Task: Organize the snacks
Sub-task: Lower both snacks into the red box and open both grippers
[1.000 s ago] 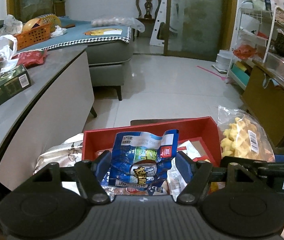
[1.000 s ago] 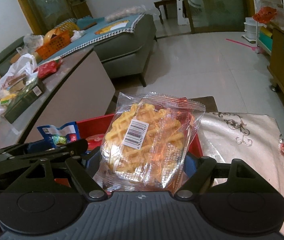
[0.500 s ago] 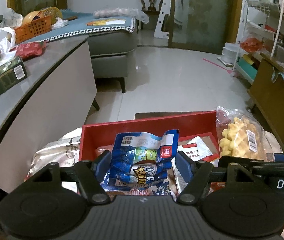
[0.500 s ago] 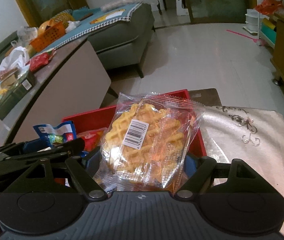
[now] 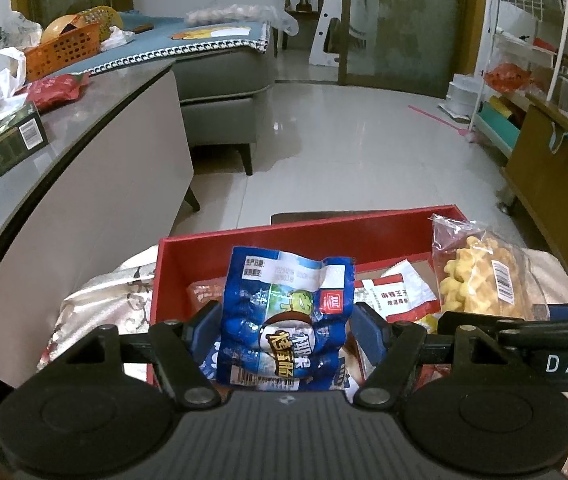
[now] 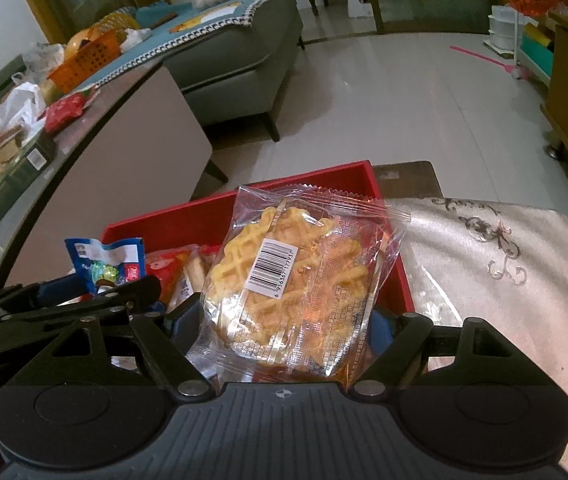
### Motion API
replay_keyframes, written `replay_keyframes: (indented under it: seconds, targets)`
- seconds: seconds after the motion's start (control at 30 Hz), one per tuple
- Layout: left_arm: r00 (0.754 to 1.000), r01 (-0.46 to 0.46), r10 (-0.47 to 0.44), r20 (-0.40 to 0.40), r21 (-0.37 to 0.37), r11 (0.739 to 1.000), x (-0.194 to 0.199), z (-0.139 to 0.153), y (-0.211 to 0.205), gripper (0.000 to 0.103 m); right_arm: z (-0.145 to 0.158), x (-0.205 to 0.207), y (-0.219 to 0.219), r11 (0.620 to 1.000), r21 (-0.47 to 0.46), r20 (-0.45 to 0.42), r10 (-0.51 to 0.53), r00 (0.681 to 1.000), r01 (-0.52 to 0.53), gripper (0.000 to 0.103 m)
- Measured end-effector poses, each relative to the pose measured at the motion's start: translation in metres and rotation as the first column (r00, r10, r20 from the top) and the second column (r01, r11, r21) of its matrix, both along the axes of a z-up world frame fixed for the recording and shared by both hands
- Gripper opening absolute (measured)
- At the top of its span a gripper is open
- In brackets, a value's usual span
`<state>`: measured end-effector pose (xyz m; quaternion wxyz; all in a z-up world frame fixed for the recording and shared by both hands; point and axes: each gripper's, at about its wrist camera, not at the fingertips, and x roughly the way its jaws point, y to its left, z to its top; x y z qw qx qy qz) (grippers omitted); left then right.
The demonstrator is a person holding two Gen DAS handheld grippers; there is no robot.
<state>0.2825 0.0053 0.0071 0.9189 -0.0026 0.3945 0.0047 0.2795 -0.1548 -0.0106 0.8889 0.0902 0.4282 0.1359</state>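
My left gripper (image 5: 286,322) is shut on a blue sausage snack packet (image 5: 288,312) and holds it over the red box (image 5: 324,232). My right gripper (image 6: 280,320) is shut on a clear packet of yellow waffle (image 6: 292,280), held above the right part of the red box (image 6: 236,204). The waffle packet also shows at the right of the left wrist view (image 5: 480,276), and the blue packet at the left of the right wrist view (image 6: 104,260). Several snack packets (image 5: 400,292) lie inside the box.
The box stands on a small table with a shiny patterned cloth (image 6: 492,248). A long grey counter (image 5: 64,152) with a dark box, bags and an orange basket runs along the left. A grey sofa (image 5: 224,76) is behind; a wooden cabinet (image 5: 552,184) and white rack stand right.
Both grippers have risen and drawn back a little with their packets, so more of the red box and its contents shows. Both grips are unchanged.
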Motion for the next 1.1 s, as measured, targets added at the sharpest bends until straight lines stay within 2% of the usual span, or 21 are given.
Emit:
replay_keyframes:
  seconds: [0.57, 0.9, 1.1]
  targets:
    - [1.000, -0.004, 0.004, -0.004, 0.025, 1.000, 0.001, -0.001, -0.001, 0.065, -0.010, 0.003, 0.003, 1.000, -0.022, -0.033, -0.001, 0.999, 0.000, 0.086]
    - [1.000, -0.006, 0.006, 0.000, 0.029, 1.000, -0.006, 0.004, 0.002, 0.065, -0.002, -0.002, -0.004, 1.000, -0.012, -0.013, -0.010, 1.000, 0.010, 0.086]
    - [0.999, 0.030, -0.030, 0.012, 0.011, 0.999, -0.020, 0.013, -0.001, 0.065, 0.006, -0.016, -0.020, 0.999, -0.010, -0.001, -0.036, 0.999, 0.036, 0.087]
